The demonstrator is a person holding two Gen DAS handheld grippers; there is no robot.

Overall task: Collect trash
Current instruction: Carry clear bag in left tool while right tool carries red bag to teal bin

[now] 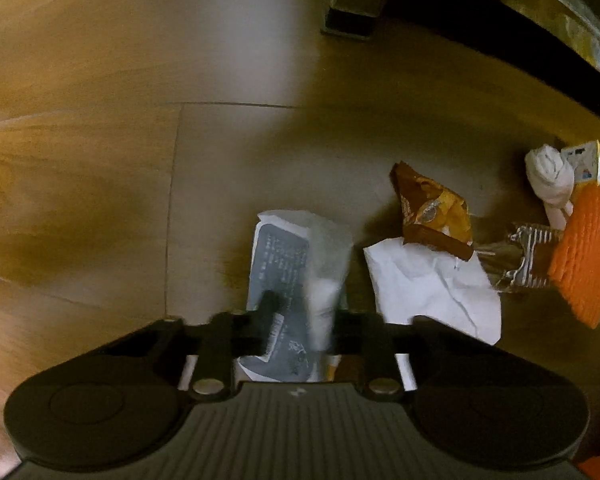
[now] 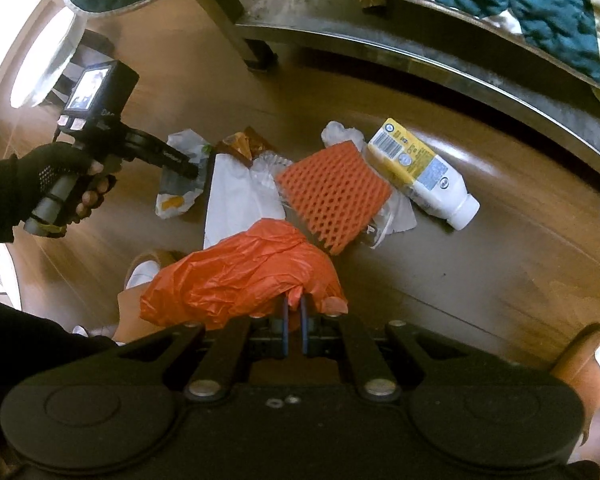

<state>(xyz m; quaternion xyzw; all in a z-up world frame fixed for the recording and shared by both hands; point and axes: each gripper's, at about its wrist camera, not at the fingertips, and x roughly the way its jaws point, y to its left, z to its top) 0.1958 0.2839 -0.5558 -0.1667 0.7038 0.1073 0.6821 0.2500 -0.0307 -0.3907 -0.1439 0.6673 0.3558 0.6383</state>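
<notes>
on the wooden floor point(image 2: 480, 280) beside the bed frame point(image 2: 420, 52), the trash lies in one loose cluster. my right tool point(image 2: 296, 312) is clamped on a pinch of the orange plastic bag point(image 2: 240, 276), whose crumpled film bunches around the pads; i judge it light, limp and slippery, best held by a gathered fold as it is now. my left tool point(image 1: 296, 320) points down over a grey-and-white packet point(image 1: 284, 264); its jaws stand nearly together with the packet's film between them, though blur leaves me unable to tell whether the grip is secure. the packet looks thin and soft, so an edge or fold is the place to take it. near it lie a white paper sheet point(image 1: 432, 284) and a brown-and-yellow snack wrapper point(image 1: 432, 212), both light and crushable. the orange foam mesh point(image 2: 332, 192) is springy and takes a squeeze anywhere. the yellow-labelled white bottle point(image 2: 424, 172) looks stiffest and heaviest, and smooth: i would take it across the body.
</notes>
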